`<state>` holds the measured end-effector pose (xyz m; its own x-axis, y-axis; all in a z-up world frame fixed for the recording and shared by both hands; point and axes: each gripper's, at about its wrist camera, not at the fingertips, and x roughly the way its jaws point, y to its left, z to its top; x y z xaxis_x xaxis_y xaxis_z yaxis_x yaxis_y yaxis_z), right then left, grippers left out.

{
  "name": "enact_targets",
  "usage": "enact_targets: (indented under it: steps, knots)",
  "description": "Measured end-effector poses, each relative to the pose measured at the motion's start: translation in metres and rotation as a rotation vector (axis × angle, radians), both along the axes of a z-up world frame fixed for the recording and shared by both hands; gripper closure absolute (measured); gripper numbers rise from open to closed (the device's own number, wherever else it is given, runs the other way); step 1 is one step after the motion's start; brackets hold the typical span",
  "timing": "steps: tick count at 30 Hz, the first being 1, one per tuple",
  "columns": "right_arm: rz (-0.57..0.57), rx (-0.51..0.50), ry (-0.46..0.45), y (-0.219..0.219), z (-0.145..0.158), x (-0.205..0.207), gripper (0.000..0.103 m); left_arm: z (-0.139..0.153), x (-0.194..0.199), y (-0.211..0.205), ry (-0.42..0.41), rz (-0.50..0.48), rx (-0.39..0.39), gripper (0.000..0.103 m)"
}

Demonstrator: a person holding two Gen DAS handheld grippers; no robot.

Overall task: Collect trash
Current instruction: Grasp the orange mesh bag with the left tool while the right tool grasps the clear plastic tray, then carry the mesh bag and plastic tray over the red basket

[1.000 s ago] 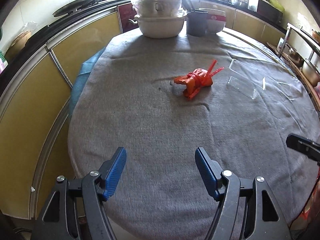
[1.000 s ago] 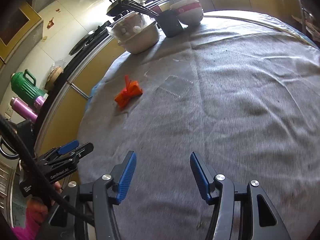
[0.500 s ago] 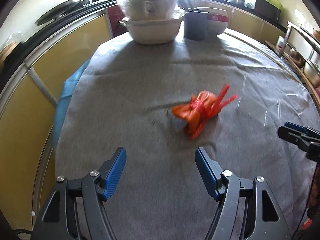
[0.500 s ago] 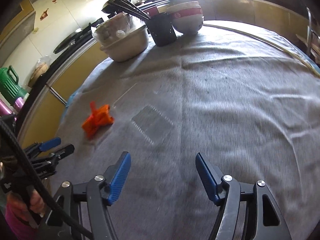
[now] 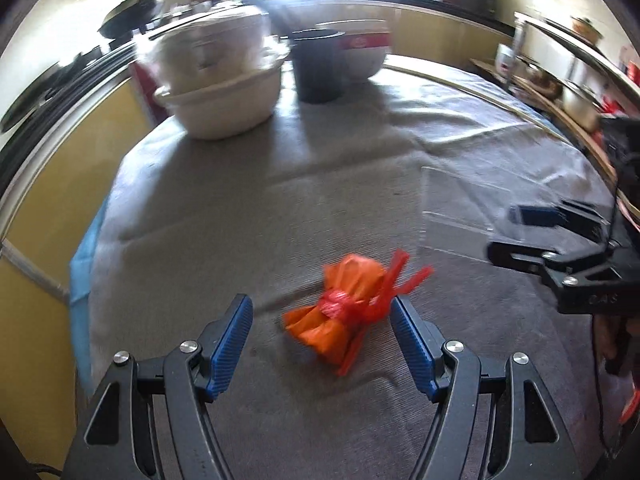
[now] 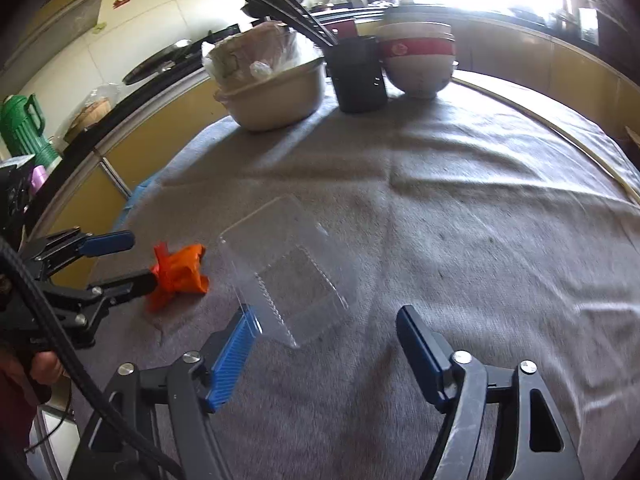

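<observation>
Both grippers have come closer to the trash than a second ago. The orange bag, before far out on the cloth, now lies just in front of the left gripper (image 5: 321,326), whose ribbed blue pads stand apart and hold nothing; the bag is between their tips, but contact on the right pad I cannot tell. The right gripper (image 6: 326,330) has just been opening its jaws; they are spread, with nothing clenched, and the near corner of the clear plastic tray (image 6: 288,276) lies between the fingertips.

The orange bag (image 5: 344,306) is a crumpled thin plastic bundle, knotted with red strips, toward the left edge of the table (image 6: 460,208). The tray is flat, transparent, with ridged rims, just beside the bag on its right. The grey cloth is coarse and wrinkled, with wide free room on the right side.

At the far edge stand a cream basin (image 6: 276,96), a dark cup with chopsticks (image 6: 360,76) and stacked bowls (image 6: 418,60).
</observation>
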<state>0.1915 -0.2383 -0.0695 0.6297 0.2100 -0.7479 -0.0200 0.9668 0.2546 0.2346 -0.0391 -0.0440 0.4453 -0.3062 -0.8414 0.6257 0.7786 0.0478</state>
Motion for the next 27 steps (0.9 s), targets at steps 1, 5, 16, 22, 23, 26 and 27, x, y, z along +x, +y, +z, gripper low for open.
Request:
enact_targets:
  steps: [1, 5, 16, 22, 23, 26, 27]
  knots:
    - [0.018, 0.000, 0.000, 0.001, 0.000, 0.004, 0.026, -0.001, 0.001, -0.002, 0.006, -0.012, -0.001, 0.031]
    - [0.051, 0.004, -0.006, 0.004, -0.002, 0.011, 0.026, -0.014, 0.004, -0.007, 0.048, -0.041, 0.008, 0.031]
    - [0.021, -0.031, -0.071, 0.014, -0.003, 0.002, 0.047, -0.019, 0.000, 0.000, 0.096, 0.030, -0.058, 0.060]
    - [-0.003, -0.007, -0.067, 0.013, -0.003, -0.031, 0.047, -0.015, -0.020, 0.003, 0.108, 0.075, -0.066, 0.063]
    - [-0.007, -0.007, -0.070, 0.013, -0.003, -0.040, 0.047, -0.015, -0.028, 0.003, 0.104, 0.082, -0.063, 0.063]
    - [-0.022, -0.005, -0.080, 0.013, 0.002, -0.064, 0.047, -0.011, -0.046, 0.005, 0.097, 0.088, -0.076, 0.064]
    - [-0.025, -0.003, -0.083, 0.013, 0.003, -0.070, 0.047, -0.009, -0.054, 0.005, 0.094, 0.088, -0.083, 0.064]
